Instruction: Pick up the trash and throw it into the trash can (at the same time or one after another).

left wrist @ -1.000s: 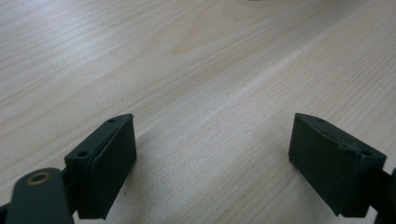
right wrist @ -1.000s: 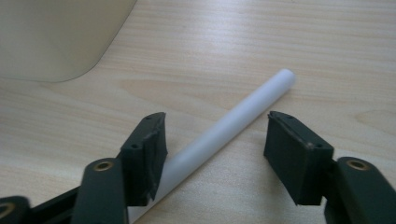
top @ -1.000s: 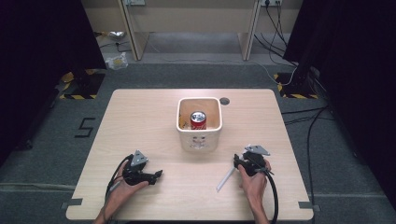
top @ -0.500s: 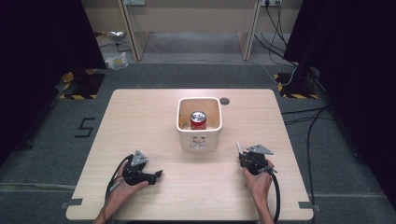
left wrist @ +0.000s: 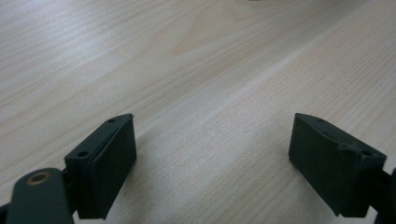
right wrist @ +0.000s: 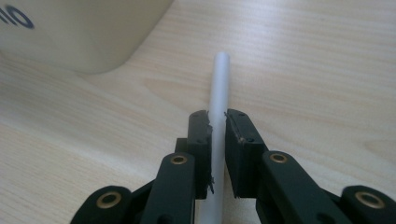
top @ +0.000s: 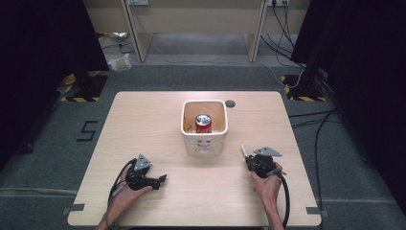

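Right gripper (right wrist: pixel 216 122) is clamped on a white straw (right wrist: pixel 219 88). The jaws have just been closing, and in the right gripper view both pads now press the straw's sides, with its free end sticking out ahead past the tips. From the high view, my right gripper (top: pixel 250 158) sits near the table's right front, right hand (top: pixel 268 184) behind it, and the straw (top: pixel 244 151) shows as a short pale stub pointing up and away toward the bin. It's small there; I can't tell if the lower end touches the table (top: pixel 143 120). The cream bin (top: pixel 205 139) stands mid-table, just left of the straw tip and apart from it; its rounded corner (right wrist: pixel 84 37) sits upper left in the right gripper view. A red can (top: pixel 203 122) stands upright inside the bin. Left gripper (left wrist: pixel 212 140) has jaws wide apart, nothing between them, just bare wood below. In the high view it (top: pixel 160 179) rests at the left front, held by my left hand (top: pixel 127 191), well apart from bin and straw.
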A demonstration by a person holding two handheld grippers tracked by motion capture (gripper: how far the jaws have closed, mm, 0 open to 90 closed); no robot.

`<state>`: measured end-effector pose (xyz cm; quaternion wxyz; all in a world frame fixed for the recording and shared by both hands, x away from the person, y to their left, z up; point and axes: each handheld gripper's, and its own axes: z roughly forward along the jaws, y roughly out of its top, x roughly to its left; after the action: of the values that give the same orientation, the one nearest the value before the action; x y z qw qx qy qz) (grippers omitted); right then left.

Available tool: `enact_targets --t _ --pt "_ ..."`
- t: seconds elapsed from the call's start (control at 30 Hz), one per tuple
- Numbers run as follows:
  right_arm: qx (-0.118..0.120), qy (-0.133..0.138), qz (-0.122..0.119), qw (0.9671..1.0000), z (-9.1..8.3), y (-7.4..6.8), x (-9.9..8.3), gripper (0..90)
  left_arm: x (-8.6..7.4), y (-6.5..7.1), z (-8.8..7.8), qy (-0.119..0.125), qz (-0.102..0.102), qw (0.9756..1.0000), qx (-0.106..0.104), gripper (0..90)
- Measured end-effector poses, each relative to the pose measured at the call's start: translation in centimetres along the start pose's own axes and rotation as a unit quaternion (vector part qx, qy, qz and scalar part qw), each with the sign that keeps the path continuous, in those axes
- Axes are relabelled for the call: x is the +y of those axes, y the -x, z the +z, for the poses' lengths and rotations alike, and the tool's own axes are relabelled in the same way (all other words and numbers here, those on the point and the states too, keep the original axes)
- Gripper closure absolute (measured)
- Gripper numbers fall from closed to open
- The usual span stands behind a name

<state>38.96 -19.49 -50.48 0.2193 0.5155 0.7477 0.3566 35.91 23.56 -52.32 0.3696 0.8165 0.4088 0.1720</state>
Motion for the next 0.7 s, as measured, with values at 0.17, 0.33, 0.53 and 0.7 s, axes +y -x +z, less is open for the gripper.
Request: enact_targets --t 0.17,0.33,0.53,0.7 --pt "0.006 0.002 0.001 1.0000 -0.2 0.1 0.2 80.9 0.0 0.0 0.0 0.000 0.000 1.0000 0.000 14.0" --pt "0.010 0.004 0.001 0.9999 -0.3 0.1 0.2 81.1 0.0 0.0 0.0 0.000 0.000 1.0000 0.000 14.0" --pt "0.010 0.025 -0.003 0.9996 -1.3 0.3 1.1 81.1 0.0 0.0 0.0 0.000 0.000 1.0000 0.000 14.0" --pt "0.019 0.049 -0.008 0.9986 -2.6 0.1 2.6 81.1 0.0 0.0 0.0 0.000 0.000 1.0000 0.000 14.0"
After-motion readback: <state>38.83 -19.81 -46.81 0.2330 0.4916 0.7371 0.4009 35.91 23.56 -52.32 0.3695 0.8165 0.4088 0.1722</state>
